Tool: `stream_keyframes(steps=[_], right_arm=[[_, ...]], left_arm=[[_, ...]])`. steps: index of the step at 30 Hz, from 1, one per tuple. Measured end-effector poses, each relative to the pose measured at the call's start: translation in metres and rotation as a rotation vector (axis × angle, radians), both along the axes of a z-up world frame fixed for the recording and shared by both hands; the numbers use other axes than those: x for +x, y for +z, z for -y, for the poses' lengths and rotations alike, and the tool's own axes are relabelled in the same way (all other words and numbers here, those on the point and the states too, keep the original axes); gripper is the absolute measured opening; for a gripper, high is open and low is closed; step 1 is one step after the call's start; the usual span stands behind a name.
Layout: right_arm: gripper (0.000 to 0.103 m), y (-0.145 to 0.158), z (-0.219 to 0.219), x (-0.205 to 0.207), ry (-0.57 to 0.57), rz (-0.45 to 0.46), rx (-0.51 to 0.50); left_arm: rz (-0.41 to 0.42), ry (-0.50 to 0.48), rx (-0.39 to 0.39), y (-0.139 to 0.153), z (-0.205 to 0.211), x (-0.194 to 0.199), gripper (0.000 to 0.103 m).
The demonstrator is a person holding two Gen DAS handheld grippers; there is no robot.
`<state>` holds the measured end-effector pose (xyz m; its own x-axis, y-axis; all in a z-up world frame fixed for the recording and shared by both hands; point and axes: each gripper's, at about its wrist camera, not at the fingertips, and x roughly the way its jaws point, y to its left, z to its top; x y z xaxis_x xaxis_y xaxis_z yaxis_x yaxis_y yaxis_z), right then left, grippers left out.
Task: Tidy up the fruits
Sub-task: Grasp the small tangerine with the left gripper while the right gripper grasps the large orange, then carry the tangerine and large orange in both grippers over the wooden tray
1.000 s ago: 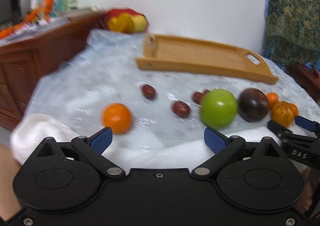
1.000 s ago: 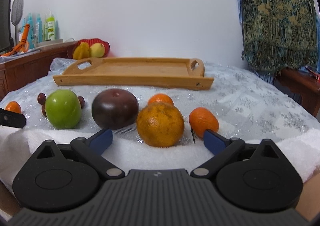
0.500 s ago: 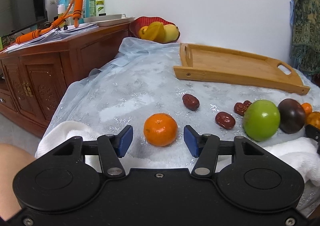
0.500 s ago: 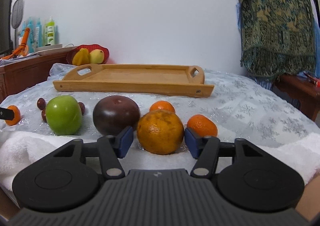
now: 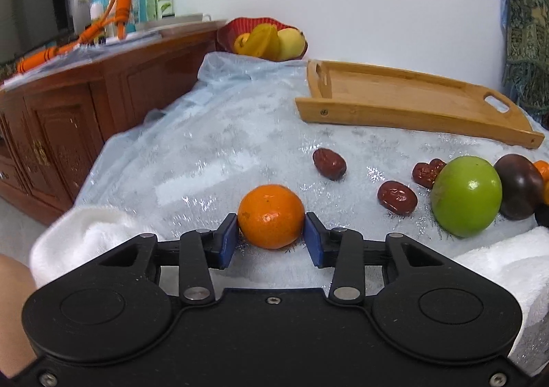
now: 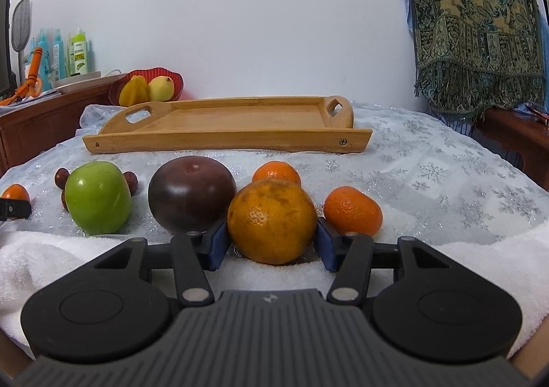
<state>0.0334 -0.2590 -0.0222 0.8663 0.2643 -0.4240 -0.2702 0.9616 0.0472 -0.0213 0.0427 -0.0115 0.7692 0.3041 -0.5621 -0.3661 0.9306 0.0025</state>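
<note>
My left gripper [image 5: 271, 236] is shut on a small tangerine [image 5: 271, 215] that rests on the table. My right gripper [image 6: 271, 243] is shut on a large mottled orange [image 6: 271, 220], also on the table. Beside them lie a green apple [image 6: 97, 201], a dark purple fruit [image 6: 192, 193], two more tangerines [image 6: 353, 210] [image 6: 276, 172] and several red dates [image 5: 329, 164]. An empty wooden tray [image 6: 226, 126] sits at the back of the table; it also shows in the left wrist view [image 5: 411, 102].
A white towel [image 6: 41, 256] lies along the table's front edge. A red bowl of yellow fruit [image 5: 264, 38] stands behind the tray. A wooden cabinet [image 5: 68, 105] with bottles is at the left. A patterned cloth [image 6: 477, 26] hangs at the right.
Both grippers moved forward and closed: the left onto the small tangerine, the right onto the large orange. The left gripper also swung left to centre on its tangerine.
</note>
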Motion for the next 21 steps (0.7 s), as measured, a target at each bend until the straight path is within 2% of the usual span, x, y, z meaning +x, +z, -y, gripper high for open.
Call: stream_keyframes(steps=[6, 14, 21], right_arm=[[0.055, 0.001, 0.000, -0.001, -0.004, 0.007, -0.007], [0.054, 0.018, 0.000, -0.011, 0.009, 0.051, 0.031], [0.054, 0.040, -0.002, 0.006, 0.010, 0.058, 0.055]], left_arm=[[0.024, -0.001, 0.026, 0.003, 0.004, -0.001, 0.037], [0.113, -0.083, 0.134, 0.032, 0.027, -0.004, 0.037], [0.133, -0.173, 0.118, 0.062, 0.031, 0.031, 0.037]])
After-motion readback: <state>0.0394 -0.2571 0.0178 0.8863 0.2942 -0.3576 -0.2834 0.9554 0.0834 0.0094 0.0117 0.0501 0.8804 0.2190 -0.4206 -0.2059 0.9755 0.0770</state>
